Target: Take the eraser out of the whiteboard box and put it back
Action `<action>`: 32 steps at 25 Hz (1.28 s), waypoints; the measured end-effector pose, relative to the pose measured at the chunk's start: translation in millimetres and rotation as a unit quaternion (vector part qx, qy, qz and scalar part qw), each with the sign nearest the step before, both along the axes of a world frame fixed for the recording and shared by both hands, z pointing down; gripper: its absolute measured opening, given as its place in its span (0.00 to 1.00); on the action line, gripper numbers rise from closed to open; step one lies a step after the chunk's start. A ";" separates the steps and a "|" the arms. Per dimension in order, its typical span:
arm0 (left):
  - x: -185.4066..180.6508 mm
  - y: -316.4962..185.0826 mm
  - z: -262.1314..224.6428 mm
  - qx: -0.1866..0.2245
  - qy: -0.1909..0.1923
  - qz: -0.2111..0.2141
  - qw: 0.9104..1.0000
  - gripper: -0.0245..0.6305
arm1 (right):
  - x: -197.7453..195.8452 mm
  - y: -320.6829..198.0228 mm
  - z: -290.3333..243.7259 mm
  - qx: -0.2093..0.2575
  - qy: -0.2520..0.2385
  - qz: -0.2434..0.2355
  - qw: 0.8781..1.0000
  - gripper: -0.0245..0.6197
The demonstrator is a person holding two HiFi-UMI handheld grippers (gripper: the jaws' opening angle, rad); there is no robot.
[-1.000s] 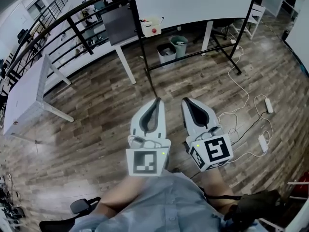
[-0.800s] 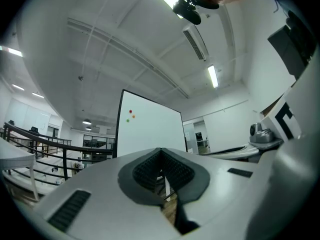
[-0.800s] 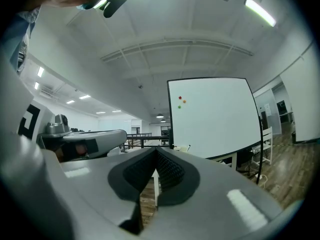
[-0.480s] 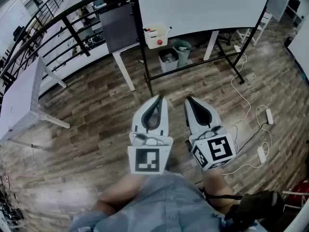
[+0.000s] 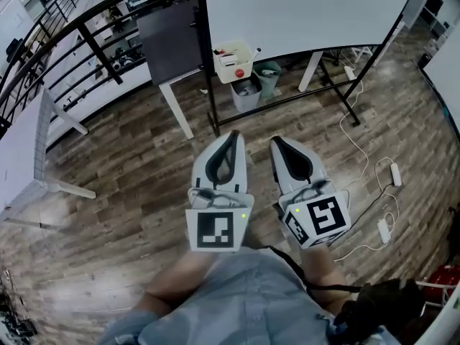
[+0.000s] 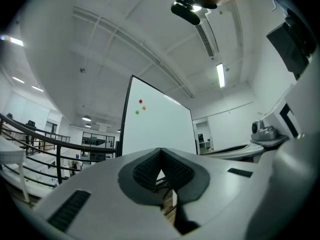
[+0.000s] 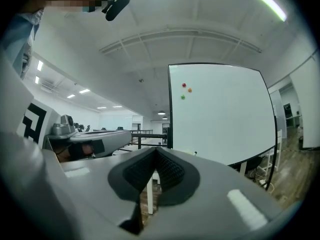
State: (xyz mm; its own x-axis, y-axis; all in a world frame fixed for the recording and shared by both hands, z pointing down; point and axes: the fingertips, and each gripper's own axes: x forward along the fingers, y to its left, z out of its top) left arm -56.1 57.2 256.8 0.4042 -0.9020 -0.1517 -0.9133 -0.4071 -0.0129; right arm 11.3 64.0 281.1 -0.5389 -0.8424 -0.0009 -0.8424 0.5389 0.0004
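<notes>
The left claw (image 5: 230, 136) and right claw (image 5: 277, 142), both clenched empty, were held level side by side, aimed at the whiteboard box (image 5: 231, 62) at twelve o'clock, well apart; the eraser, presumably inside, could not be made out.

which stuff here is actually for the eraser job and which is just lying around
For the job: whiteboard box on the whiteboard frame (eraser too small to pick out), left gripper, right gripper, both shut and empty.
Just lying about: grey bin, green bin, power strip, white table.
</notes>
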 end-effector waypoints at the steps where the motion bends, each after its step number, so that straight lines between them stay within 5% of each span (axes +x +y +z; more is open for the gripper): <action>1: 0.1 -4.4 1.2 -0.001 0.001 0.001 1.000 0.04 | 0.6 -3.8 0.3 0.000 0.002 0.001 1.000 0.04; 16: 10.7 -98.2 16.3 -0.009 -0.015 -0.022 1.000 0.04 | 10.4 -96.1 4.8 0.014 0.005 -0.040 0.999 0.04; 25: 25.8 -186.1 13.6 -0.019 -0.032 -0.081 0.996 0.04 | 15.2 -191.2 4.8 0.012 -0.001 -0.125 0.992 0.04; 32: 29.8 -239.8 4.0 -0.011 -0.035 -0.138 0.990 0.04 | 5.9 -243.1 -1.5 0.021 0.009 -0.218 0.976 0.04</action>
